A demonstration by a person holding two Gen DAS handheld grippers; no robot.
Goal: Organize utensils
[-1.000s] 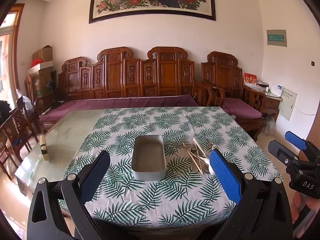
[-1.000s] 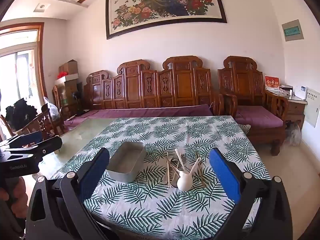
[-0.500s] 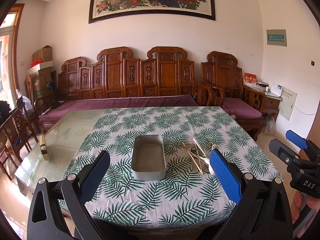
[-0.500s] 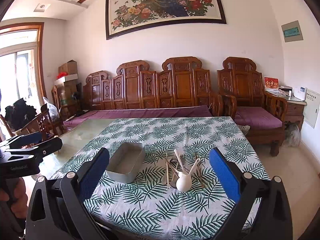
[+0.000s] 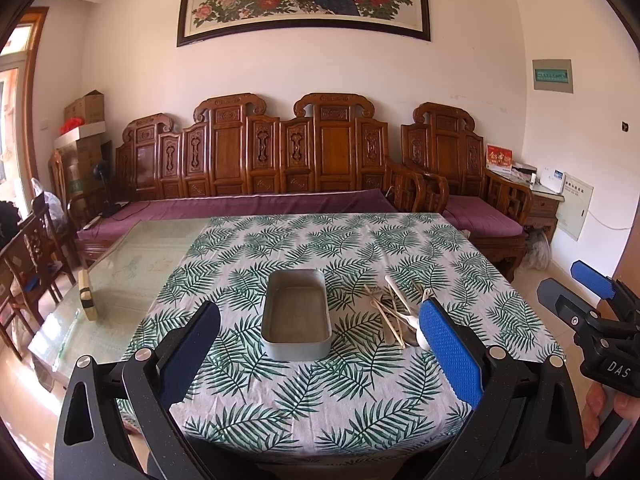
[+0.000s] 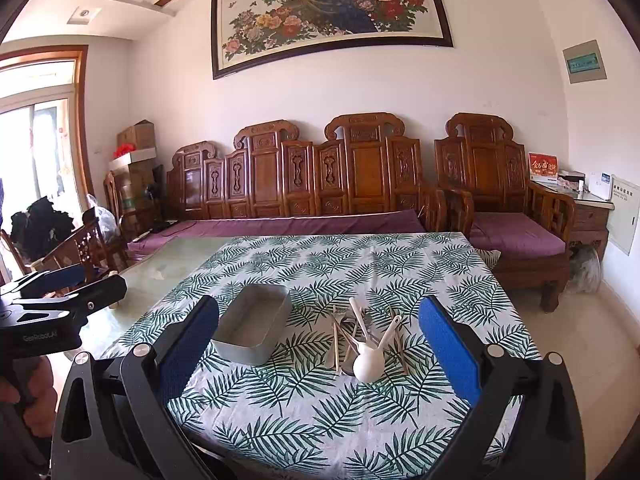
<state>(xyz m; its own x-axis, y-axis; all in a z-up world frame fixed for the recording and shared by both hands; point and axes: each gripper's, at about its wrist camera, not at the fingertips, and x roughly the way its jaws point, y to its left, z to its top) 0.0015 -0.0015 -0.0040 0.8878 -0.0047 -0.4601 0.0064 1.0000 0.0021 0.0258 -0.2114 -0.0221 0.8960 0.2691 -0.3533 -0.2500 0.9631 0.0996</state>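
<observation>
A grey metal box point(image 5: 296, 314) point(image 6: 253, 328) stands empty on the leaf-print tablecloth point(image 5: 360, 248) point(image 6: 360, 264). Just right of it lies a heap of utensils point(image 5: 394, 314) point(image 6: 362, 340): wooden chopsticks, white spoons and a metal piece. The largest white spoon point(image 6: 370, 362) lies nearest me, bowl toward the front. My left gripper point(image 5: 320, 354) hovers open in front of the table edge, in line with the box. My right gripper point(image 6: 318, 354) is open too, held before the heap. Neither holds anything.
Left of the cloth the glass tabletop point(image 5: 132, 260) is bare, with a small wooden block point(image 5: 86, 294) near its edge. A carved wooden bench point(image 5: 256, 176) with purple cushions runs behind the table. Chairs point(image 5: 28, 256) stand at the left, an armchair point(image 6: 516, 216) at the right.
Both grippers have drifted very slightly; the view has hardly shifted. The box and the utensils lie where they were.
</observation>
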